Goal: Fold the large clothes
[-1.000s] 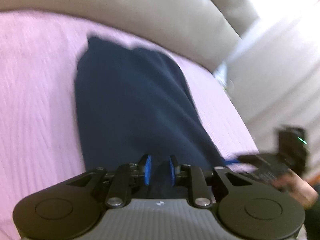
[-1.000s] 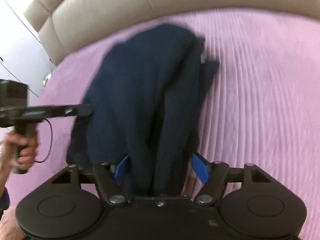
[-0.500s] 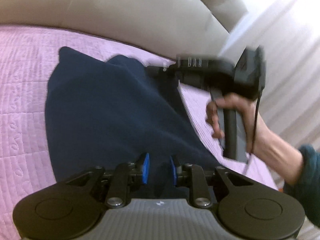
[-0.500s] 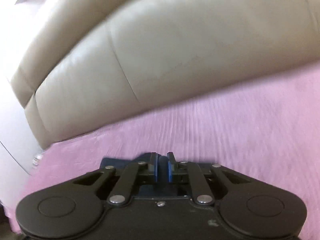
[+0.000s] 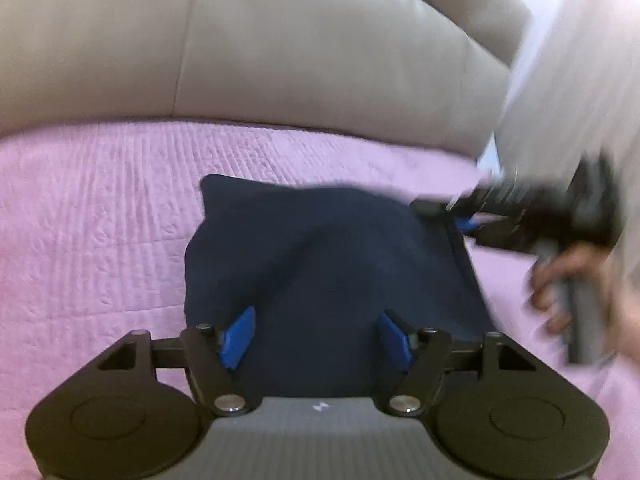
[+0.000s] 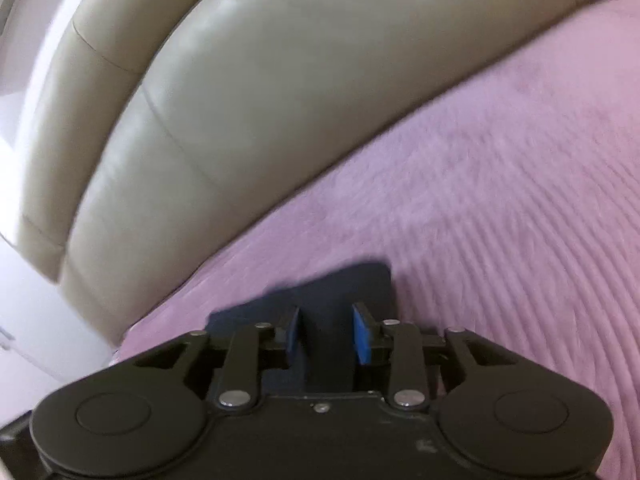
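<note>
A dark navy garment (image 5: pixel 328 264) lies folded over on the pink quilted bedspread (image 5: pixel 92 224). My left gripper (image 5: pixel 316 338) is open, its blue pads spread wide over the garment's near edge and holding nothing. In the left wrist view my right gripper (image 5: pixel 472 220) sits at the garment's far right corner, blurred. In the right wrist view my right gripper (image 6: pixel 326 334) has its jaws partly apart over a corner of the navy garment (image 6: pixel 340 284), with cloth lying between the pads.
A beige padded leather headboard (image 5: pixel 280 48) rises behind the bed. It also shows in the right wrist view (image 6: pixel 260 100). A white wall (image 5: pixel 576 80) stands at the right. The person's hand (image 5: pixel 568 280) holds the right gripper's handle.
My left gripper has opened and let go of the garment. My right gripper has carried the far end over into a shorter fold, and its jaws have parted.
</note>
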{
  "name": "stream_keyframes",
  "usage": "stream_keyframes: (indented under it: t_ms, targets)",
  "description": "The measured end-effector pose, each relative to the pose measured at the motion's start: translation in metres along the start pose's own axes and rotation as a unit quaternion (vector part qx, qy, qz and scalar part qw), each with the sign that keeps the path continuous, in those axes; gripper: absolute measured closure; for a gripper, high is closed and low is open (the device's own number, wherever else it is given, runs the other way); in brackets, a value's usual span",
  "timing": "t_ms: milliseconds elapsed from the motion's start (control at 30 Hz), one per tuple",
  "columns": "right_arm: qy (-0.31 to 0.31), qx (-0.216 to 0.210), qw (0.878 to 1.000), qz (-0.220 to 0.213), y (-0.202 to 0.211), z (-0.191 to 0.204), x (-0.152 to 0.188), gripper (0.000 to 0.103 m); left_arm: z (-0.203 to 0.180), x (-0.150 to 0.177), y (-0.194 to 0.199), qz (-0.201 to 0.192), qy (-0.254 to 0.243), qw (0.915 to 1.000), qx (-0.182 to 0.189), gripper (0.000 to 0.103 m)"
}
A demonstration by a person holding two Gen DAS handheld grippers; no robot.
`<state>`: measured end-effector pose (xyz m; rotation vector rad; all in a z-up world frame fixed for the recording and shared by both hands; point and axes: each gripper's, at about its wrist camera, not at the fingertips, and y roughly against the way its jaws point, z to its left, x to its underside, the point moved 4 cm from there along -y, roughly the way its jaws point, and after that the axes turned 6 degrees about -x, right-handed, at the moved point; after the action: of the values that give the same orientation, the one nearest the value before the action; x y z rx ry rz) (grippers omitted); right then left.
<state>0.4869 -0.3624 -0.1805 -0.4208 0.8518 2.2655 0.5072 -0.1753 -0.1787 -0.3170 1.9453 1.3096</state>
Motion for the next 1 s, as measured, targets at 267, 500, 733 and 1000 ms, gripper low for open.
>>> stream_keyframes:
  t_ms: [267,500,733,1000]
  targets:
    - [0.052,-0.017,0.99,0.127,0.016,0.018,0.074,0.077,-0.033,0.045,0.057,-0.005,-0.049,0.9988,0.004,0.028]
    - [0.14,0.008,0.99,0.015,0.063,0.033,0.079,0.097,-0.059,0.089,0.089,0.023,-0.042,0.996,0.076,0.023]
    - [-0.035,-0.042,0.996,0.068,0.055,0.002,0.099,0.075,-0.058,0.109,0.09,0.054,-0.04,0.9953,0.07,0.03]
    - [0.007,-0.036,0.986,0.162,0.065,0.028,0.138,0.04,-0.043,0.117,0.113,0.079,-0.01,0.9944,0.07,0.024]
